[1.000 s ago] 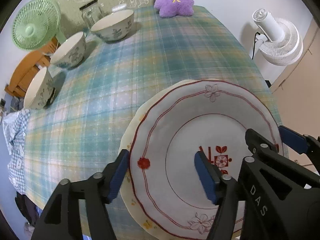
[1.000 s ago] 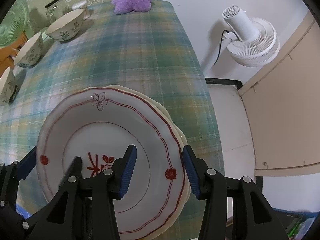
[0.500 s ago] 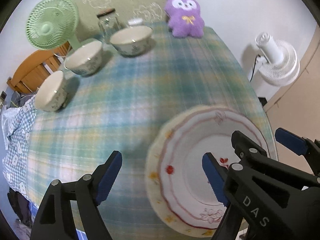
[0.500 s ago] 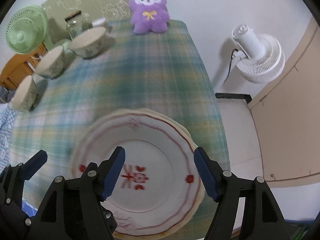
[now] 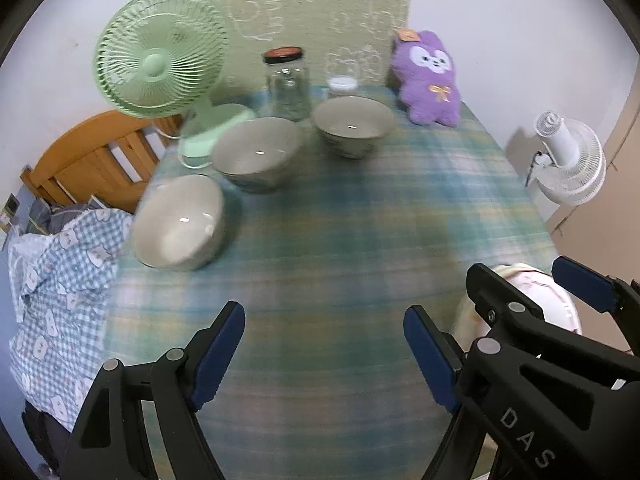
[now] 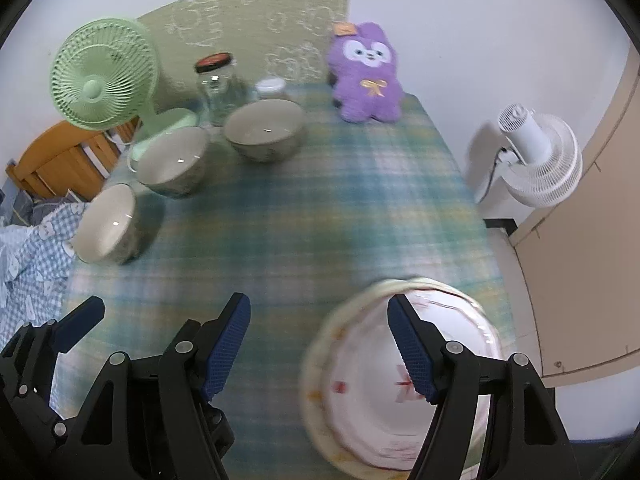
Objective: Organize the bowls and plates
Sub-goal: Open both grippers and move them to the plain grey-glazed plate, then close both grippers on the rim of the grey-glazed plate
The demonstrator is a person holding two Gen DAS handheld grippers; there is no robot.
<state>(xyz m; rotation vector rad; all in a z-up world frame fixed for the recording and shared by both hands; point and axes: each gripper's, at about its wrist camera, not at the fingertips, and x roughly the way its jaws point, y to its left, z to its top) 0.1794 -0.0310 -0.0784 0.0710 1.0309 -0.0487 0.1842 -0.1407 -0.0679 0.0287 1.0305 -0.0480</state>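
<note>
Two stacked plates point(image 6: 372, 392), a white one with red trim on a cream one, lie at the table's near right corner; they also show in the left wrist view point(image 5: 532, 292). Three bowls stand in a row at the far left: near point(image 5: 178, 222), middle point(image 5: 256, 152), far point(image 5: 352, 124). They show in the right wrist view too: near point(image 6: 108, 222), middle point(image 6: 174, 162), far point(image 6: 264, 128). My left gripper point(image 5: 324, 356) is open and empty above the cloth. My right gripper point(image 6: 320, 344) is open and empty, its right finger over the plates.
A green desk fan point(image 5: 160, 60), a glass jar point(image 5: 286, 84), a small lidded jar point(image 5: 342, 82) and a purple plush toy point(image 5: 428, 76) stand along the far edge. A white floor fan point(image 6: 536, 152) stands beyond the table's right side. A checked cloth point(image 5: 52, 300) hangs at left.
Both grippers have pulled back and up from the plates and opened wider. The plates stay stacked on the table. The views have swung toward the bowls.
</note>
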